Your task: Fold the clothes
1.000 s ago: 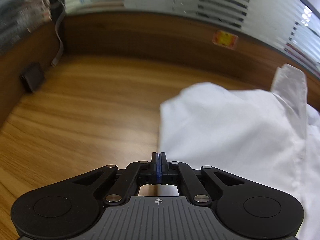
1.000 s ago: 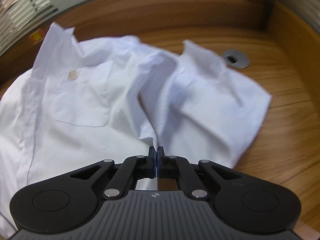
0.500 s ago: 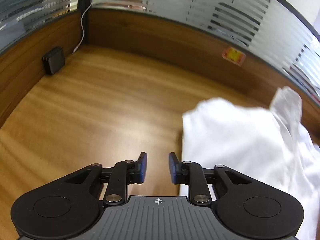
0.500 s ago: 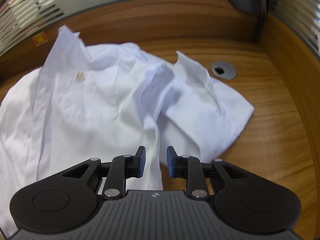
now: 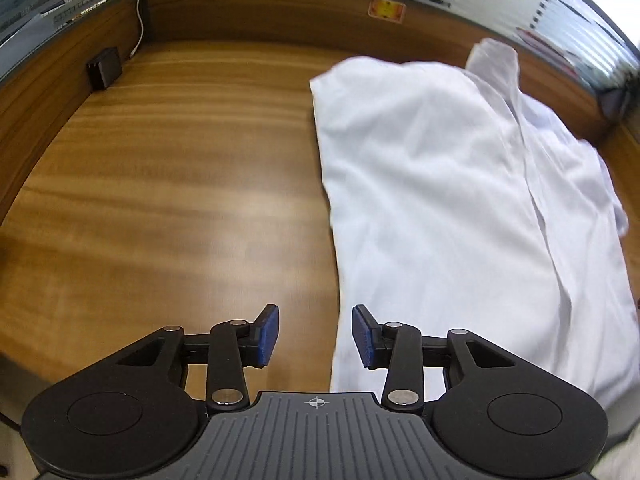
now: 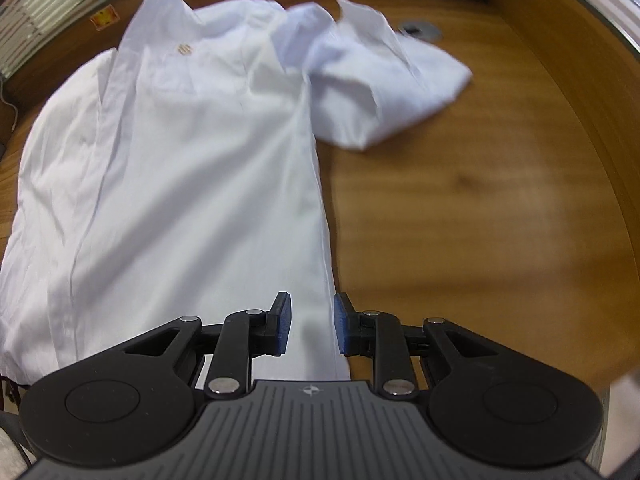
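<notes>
Left hand-held gripper [image 5: 315, 334] just opened wider, empty, beside shirt [image 5: 440, 200]; adapter [image 5: 105, 68] left view only. Right hand-held gripper [image 6: 311, 324] part-open, empty; grommet [image 6: 420, 30] beyond shirt, right view only.

The shirt [image 6: 192, 168] is plain white with a small tan mark on the chest, the desk [image 5: 160, 200] streaked golden-brown wood, the grippers black with blue pads [image 5: 267, 334], the sticker [image 5: 386, 9] orange-yellow.

White shirt [image 6: 192, 168] lies spread on the wooden desk — body flat, one sleeve bunched beside the collar.
</notes>
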The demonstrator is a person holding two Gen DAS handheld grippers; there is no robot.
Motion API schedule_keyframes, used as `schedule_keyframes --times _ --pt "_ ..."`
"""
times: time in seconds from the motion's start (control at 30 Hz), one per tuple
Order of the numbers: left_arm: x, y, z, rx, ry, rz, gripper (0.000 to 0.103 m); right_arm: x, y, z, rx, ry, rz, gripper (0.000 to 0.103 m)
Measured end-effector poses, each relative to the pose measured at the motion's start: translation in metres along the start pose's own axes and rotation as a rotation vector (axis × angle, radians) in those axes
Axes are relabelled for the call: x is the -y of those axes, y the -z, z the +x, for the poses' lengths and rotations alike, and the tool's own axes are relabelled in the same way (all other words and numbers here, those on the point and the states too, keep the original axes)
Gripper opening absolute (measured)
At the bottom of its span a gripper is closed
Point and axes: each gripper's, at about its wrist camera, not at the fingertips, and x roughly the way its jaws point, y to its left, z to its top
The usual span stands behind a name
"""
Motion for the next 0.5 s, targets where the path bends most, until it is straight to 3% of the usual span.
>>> schedule_keyframes --times 0.27,0.33,0.5 --pt "-0.009 0.046 -0.005 -0.053 0.007 -0.048 0.048 0.004 0.036 0.006 -0.030 0.048 0.036 0.032" --pt "-0.010 0.050 -0.007 -0.050 0.005 -0.042 0.048 0.002 0.039 0.009 -0.035 0.060 0.031 0.004" --pt "-0.018 0.048 -0.018 -0.017 0.007 -0.048 0.048 0.008 0.041 0.000 0.010 0.125 0.092 0.001"
